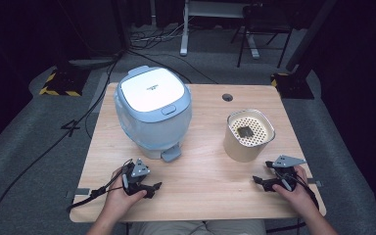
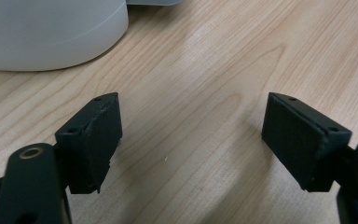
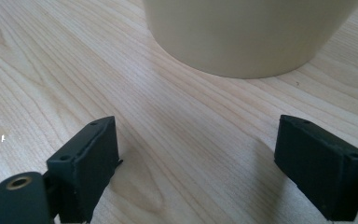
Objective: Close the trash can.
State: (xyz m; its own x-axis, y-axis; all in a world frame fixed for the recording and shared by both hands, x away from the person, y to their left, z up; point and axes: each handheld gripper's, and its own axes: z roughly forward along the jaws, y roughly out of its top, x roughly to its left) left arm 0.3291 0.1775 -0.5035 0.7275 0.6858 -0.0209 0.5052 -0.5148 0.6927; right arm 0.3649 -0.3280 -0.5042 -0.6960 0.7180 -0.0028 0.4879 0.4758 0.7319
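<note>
Resting low near the bench's [image 1: 200, 166] front edge: left hand-held gripper [image 1: 149, 187] and right hand-held gripper [image 1: 264, 182], both gaping wide, holding nothing. Standing untouched: cooker [image 1: 152, 111] at back left with lid shut, beige pot [image 1: 248, 134] toward right edge. Judging by this, hardly beginning; every step remaining.

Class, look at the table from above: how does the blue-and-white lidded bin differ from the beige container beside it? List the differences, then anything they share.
The blue-and-white bin is larger and taller; the beige container is smaller.
The bin is closed under a smooth white lid; the container is topped by a perforated insert with a dark piece on it.
The bin has a foot pedal at its base; the container has none visible.
Both stand upright on the wooden table, untouched by either tool.
</note>
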